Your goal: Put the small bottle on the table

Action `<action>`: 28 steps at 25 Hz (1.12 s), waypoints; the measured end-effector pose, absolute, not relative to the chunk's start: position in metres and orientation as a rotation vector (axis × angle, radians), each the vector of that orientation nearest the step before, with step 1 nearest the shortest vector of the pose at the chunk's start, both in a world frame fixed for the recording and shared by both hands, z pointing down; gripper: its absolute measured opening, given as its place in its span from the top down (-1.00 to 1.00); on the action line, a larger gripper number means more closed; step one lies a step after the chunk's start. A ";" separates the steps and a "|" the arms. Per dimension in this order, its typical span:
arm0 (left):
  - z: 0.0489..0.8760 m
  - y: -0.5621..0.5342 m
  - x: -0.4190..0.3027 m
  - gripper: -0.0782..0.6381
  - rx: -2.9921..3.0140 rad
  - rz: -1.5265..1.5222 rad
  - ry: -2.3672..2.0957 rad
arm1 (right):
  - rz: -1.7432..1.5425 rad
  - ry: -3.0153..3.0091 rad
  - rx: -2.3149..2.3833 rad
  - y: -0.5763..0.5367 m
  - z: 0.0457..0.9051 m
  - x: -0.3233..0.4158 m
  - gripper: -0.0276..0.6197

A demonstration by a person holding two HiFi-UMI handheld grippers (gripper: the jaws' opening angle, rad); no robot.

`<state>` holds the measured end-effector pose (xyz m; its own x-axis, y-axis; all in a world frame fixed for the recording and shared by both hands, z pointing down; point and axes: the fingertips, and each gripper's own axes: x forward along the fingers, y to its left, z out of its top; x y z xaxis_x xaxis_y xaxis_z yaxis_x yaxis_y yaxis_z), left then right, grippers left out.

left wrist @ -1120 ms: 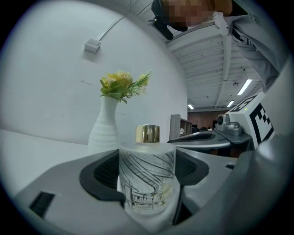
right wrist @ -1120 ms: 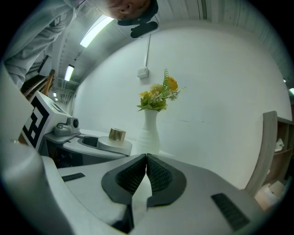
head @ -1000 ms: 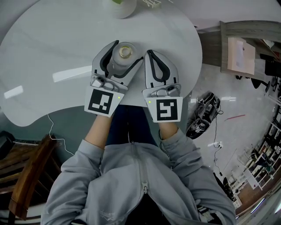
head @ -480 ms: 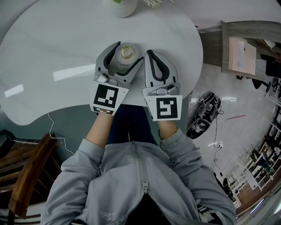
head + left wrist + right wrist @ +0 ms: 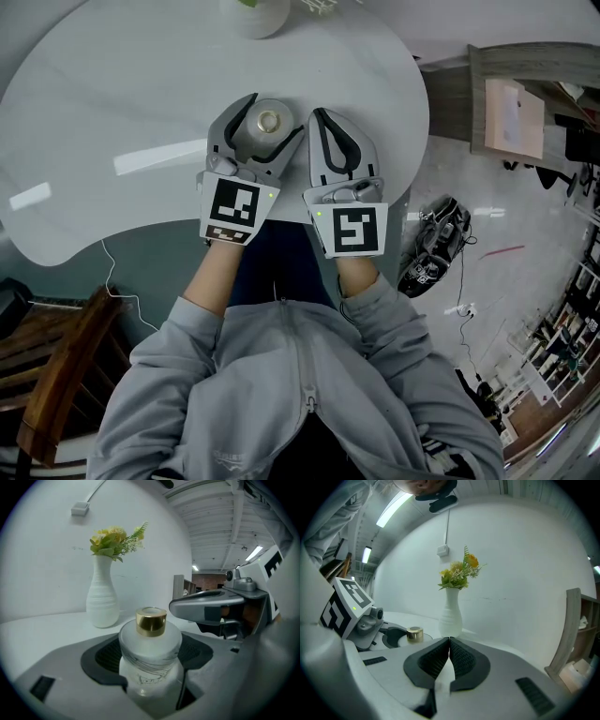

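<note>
The small bottle (image 5: pixel 268 125), frosted white with a gold cap, stands upright between the jaws of my left gripper (image 5: pixel 273 112), which is shut on its body. This is over the white table (image 5: pixel 112 103), near its front edge; whether the bottle's base touches the top is hidden. In the left gripper view the bottle (image 5: pixel 150 651) fills the space between the dark pads of the left gripper (image 5: pixel 151 654). My right gripper (image 5: pixel 318 114) sits just right of it, shut and holding nothing; its pads meet in the right gripper view (image 5: pixel 449 645), where the bottle's gold cap (image 5: pixel 414 633) shows at left.
A white ribbed vase (image 5: pixel 255 13) with yellow flowers stands at the table's far side, also visible as the vase (image 5: pixel 102 601) and the vase (image 5: pixel 451 613) in the gripper views. A wooden chair (image 5: pixel 56 375) is at lower left. A cabinet (image 5: pixel 511 98) and a bag (image 5: pixel 433 246) are on the right.
My left gripper has shifted slightly right and turned a little with the bottle in it. The right gripper has stayed in place.
</note>
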<state>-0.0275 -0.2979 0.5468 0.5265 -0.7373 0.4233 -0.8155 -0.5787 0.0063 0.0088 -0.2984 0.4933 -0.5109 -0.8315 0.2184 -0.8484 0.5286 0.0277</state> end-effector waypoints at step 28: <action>0.446 -0.263 -0.065 0.28 2.553 0.353 -1.479 | -0.042 -2.532 1.493 -0.270 0.400 0.021 0.83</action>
